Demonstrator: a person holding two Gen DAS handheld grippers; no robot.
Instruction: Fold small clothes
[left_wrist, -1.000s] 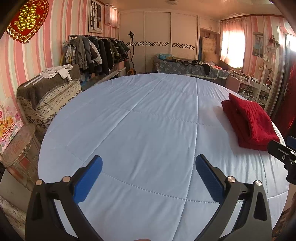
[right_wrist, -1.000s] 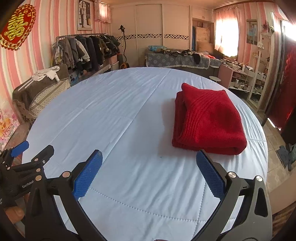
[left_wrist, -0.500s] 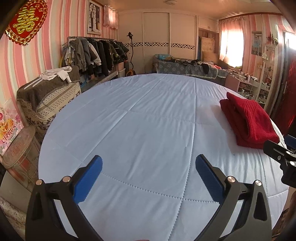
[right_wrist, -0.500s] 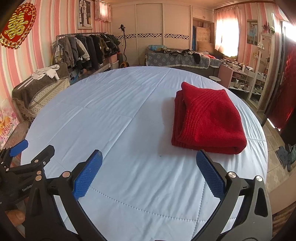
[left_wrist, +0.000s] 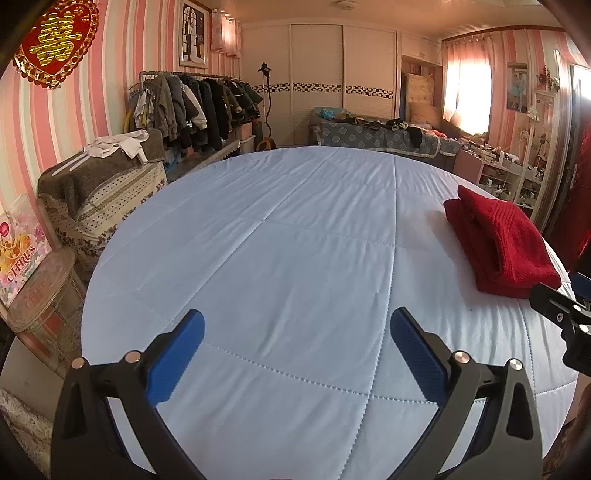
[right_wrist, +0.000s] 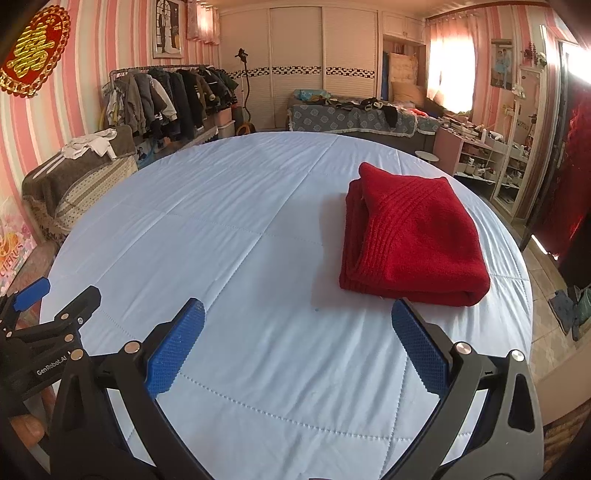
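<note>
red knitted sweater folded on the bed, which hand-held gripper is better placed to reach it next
Right. The right hand-held gripper is open just short of the red knitted sweater; the left hand-held gripper faces bare quilt.

The red sweater (left_wrist: 498, 247) sits slightly farther left in left-wrist view.

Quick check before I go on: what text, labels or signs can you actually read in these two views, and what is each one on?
"GenRobot.AI": on the left gripper body, seen from the right wrist view.
"CITRUS": on the floral box by the striped wall.
Gold double-happiness character: on the red wall ornament.
Framed pictures and shelf items: too small to read.
</note>
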